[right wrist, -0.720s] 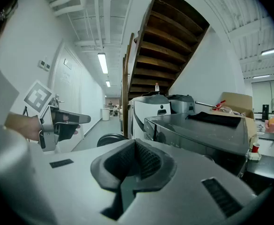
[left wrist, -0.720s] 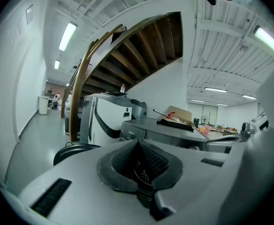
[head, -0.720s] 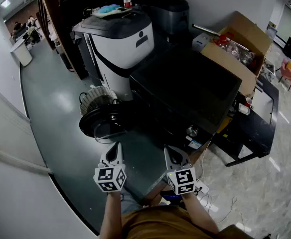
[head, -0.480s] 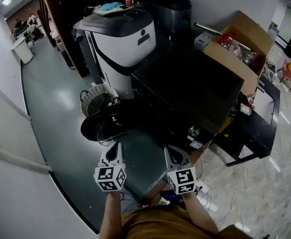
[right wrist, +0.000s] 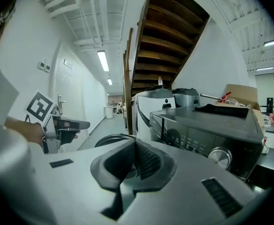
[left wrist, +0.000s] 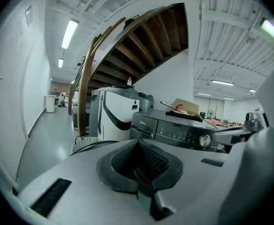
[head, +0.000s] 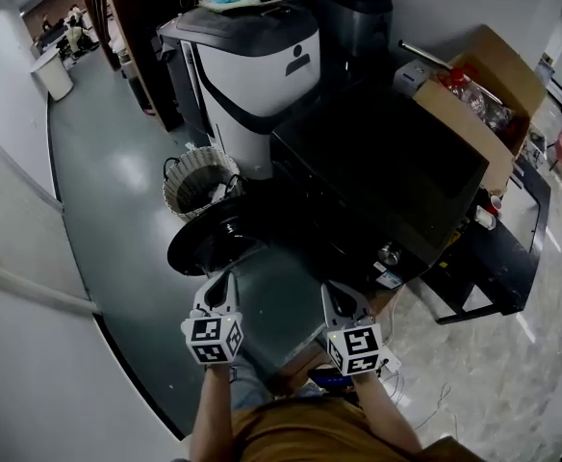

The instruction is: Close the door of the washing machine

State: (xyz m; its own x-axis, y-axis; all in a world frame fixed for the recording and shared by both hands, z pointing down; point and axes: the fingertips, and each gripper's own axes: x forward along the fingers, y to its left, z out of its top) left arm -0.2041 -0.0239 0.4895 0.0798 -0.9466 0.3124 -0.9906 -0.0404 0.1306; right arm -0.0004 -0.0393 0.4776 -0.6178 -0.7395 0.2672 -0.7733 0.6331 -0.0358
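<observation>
The dark front-loading washing machine (head: 387,176) stands ahead of me. Its round door (head: 209,243) hangs open to the left, low over the floor. My left gripper (head: 220,283) is shut and empty, just short of the door's near rim. My right gripper (head: 336,293) is level with it, also shut and empty, in front of the machine's front corner. In the left gripper view, the closed jaws (left wrist: 138,146) point at the control panel (left wrist: 184,132), with the door rim (left wrist: 87,144) low on the left. The right gripper view shows its closed jaws (right wrist: 136,146), the door (right wrist: 110,138) and the knob (right wrist: 220,156).
A wicker basket (head: 200,183) sits on the floor just beyond the open door. Behind it stands a white-and-grey machine (head: 257,65). A cardboard box (head: 483,85) rests at the washer's far right. A white wall (head: 31,354) runs along my left, and cables (head: 406,373) lie by my right foot.
The head view has shifted: washer, door and basket sit lower in the picture, and the basket shows more fully. Both grippers stay shut in about the same places.
</observation>
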